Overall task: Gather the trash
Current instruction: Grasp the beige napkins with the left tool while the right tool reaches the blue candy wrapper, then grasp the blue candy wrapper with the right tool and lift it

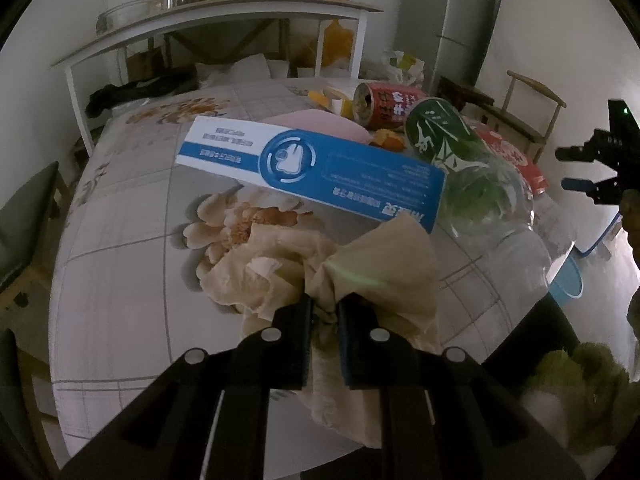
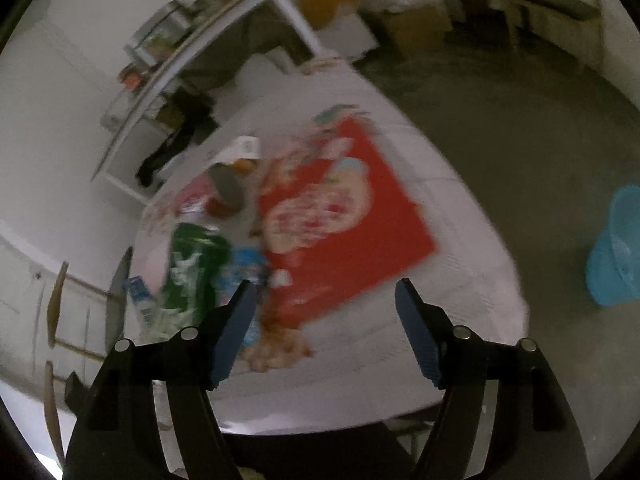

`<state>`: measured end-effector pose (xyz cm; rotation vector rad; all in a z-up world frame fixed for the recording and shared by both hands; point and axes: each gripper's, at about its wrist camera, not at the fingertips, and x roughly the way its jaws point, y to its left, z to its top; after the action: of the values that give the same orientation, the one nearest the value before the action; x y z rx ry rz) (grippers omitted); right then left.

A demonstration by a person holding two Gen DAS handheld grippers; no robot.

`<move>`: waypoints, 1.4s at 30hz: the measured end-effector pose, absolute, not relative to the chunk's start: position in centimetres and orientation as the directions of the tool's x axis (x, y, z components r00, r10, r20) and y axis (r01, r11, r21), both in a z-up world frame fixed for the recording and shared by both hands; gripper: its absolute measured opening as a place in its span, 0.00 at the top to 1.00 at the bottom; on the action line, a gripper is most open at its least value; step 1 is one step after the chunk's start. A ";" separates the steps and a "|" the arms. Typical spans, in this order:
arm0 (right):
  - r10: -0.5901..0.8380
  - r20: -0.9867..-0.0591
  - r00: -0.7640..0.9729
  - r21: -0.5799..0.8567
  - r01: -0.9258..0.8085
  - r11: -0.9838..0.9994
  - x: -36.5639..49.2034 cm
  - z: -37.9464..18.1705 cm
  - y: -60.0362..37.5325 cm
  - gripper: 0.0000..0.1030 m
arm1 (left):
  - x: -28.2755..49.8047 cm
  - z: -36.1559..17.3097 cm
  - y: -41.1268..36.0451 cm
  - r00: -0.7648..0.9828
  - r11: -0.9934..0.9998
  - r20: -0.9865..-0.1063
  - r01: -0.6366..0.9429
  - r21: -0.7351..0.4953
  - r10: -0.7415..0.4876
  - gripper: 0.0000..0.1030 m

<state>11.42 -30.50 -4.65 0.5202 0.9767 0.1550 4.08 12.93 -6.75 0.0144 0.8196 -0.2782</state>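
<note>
My left gripper [image 1: 323,312] is shut on a crumpled beige paper napkin [image 1: 376,264] lying on the floral tablecloth [image 1: 128,264]. Just beyond it lie a blue and white carton [image 1: 312,164], a clear plastic bottle with a green label [image 1: 464,152] and a red can [image 1: 390,104] on its side. My right gripper [image 2: 325,300] stands open above the table's near edge with nothing between its fingers. Ahead of it lies a flat red package [image 2: 344,216], with the green-labelled bottle [image 2: 192,272] to its left. The right gripper [image 1: 576,168] also shows at the right edge of the left wrist view.
A blue plastic bin [image 2: 618,244] stands on the floor to the right of the table. A white shelf [image 1: 224,20] with jars and pots is behind the table. Wooden chairs [image 1: 532,104] stand at the far right. Orange peel [image 1: 388,138] lies near the can.
</note>
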 end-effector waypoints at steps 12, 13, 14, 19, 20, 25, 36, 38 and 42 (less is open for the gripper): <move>0.421 -0.799 0.429 0.477 0.025 0.879 15.4 -6.8 -22.7 0.44 | 3.9 -6.9 13.2 0.657 0.962 -0.711 0.249 -0.111 -0.252 0.89; 0.422 -0.804 0.419 0.474 0.024 0.880 15.6 -7.1 -22.4 0.45 | 3.9 -6.9 13.1 0.658 0.962 -0.709 0.250 -0.111 -0.252 0.89; 0.414 -0.814 0.409 0.462 0.023 0.886 15.8 -7.3 -22.0 0.48 | 3.9 -6.9 13.1 0.660 0.962 -0.708 0.250 -0.110 -0.253 0.89; 0.401 -0.838 0.371 0.441 0.027 0.897 16.4 -8.4 -21.1 0.65 | 3.8 -7.0 13.1 0.668 0.962 -0.701 0.256 -0.098 -0.249 0.90; 0.402 -0.838 0.369 0.445 0.036 0.895 16.4 -8.6 -21.2 0.74 | 3.7 -7.0 13.1 0.670 0.963 -0.700 0.252 -0.099 -0.247 0.90; 0.448 -0.815 0.368 0.498 0.047 0.866 16.1 -8.7 -22.3 0.91 | 3.3 -6.6 13.6 0.677 0.969 -0.699 0.225 -0.098 -0.228 0.90; 0.508 -0.732 0.455 0.567 -0.008 0.824 13.0 -5.5 -25.2 0.95 | 0.7 -0.8 14.0 0.760 0.981 -0.622 0.180 -0.077 -0.189 0.91; 0.520 -0.710 0.476 0.582 -0.020 0.813 12.3 -4.8 -25.8 0.95 | 0.3 0.8 13.5 0.777 0.979 -0.599 0.195 -0.062 -0.193 0.91; 0.540 -0.656 0.527 0.618 -0.035 0.785 11.0 -3.2 -27.5 0.95 | 0.0 4.3 11.5 0.804 0.966 -0.549 0.255 -0.033 -0.231 0.91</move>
<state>10.97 -27.51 -3.23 0.5903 0.9649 0.3684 0.04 11.45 4.25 0.0428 0.5820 -0.2602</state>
